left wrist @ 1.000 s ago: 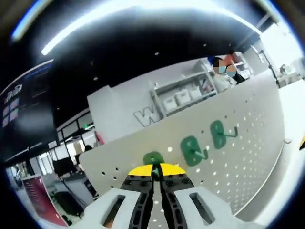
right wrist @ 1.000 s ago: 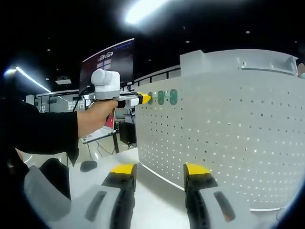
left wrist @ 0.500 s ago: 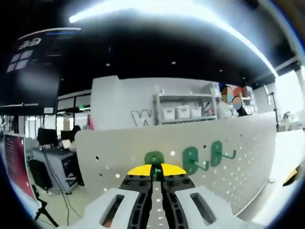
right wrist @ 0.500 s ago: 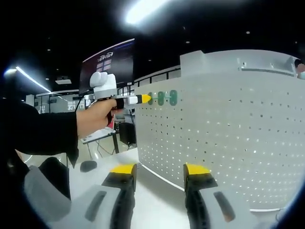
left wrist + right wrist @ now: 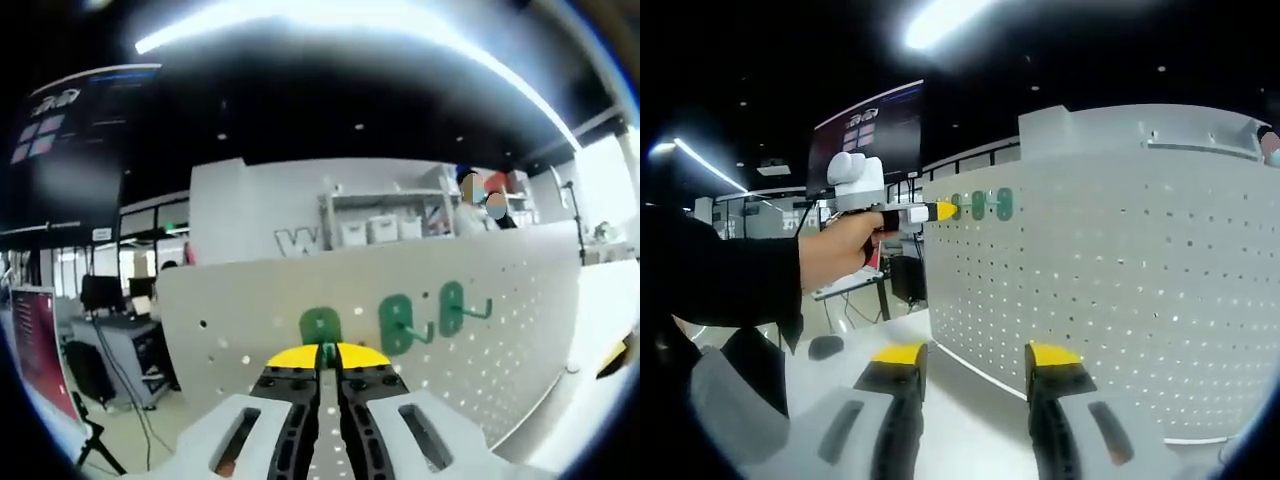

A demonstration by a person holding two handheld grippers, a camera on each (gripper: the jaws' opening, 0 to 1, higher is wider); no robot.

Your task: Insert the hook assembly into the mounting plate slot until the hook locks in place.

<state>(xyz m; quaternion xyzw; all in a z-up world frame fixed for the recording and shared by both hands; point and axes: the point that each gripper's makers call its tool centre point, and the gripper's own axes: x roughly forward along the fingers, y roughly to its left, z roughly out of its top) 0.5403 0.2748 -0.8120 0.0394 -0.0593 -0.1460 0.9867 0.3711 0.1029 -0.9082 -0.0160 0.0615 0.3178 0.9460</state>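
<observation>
A white perforated mounting plate (image 5: 500, 340) stands upright, with three green hook assemblies in a row along its top. My left gripper (image 5: 327, 356) is shut on the prong of the nearest green hook (image 5: 320, 325), whose back plate lies against the board. The other two hooks (image 5: 400, 322) (image 5: 453, 305) hang further along. In the right gripper view a hand (image 5: 840, 250) holds the left gripper (image 5: 943, 210) level at the mounting plate's (image 5: 1120, 260) top left corner, beside the green hooks (image 5: 978, 205). My right gripper (image 5: 977, 358) is open and holds nothing, low in front of the plate.
The plate stands on a white tabletop (image 5: 960, 400). A dark sleeve (image 5: 720, 275) crosses the left of the right gripper view. Behind are a dark screen (image 5: 870, 135), desks and white shelving (image 5: 385, 225), with people (image 5: 480, 200) behind the plate.
The left gripper view rolled level, then shifted slightly. In the right gripper view the left gripper's tip has eased a little away from the plate's edge. The right gripper stayed still.
</observation>
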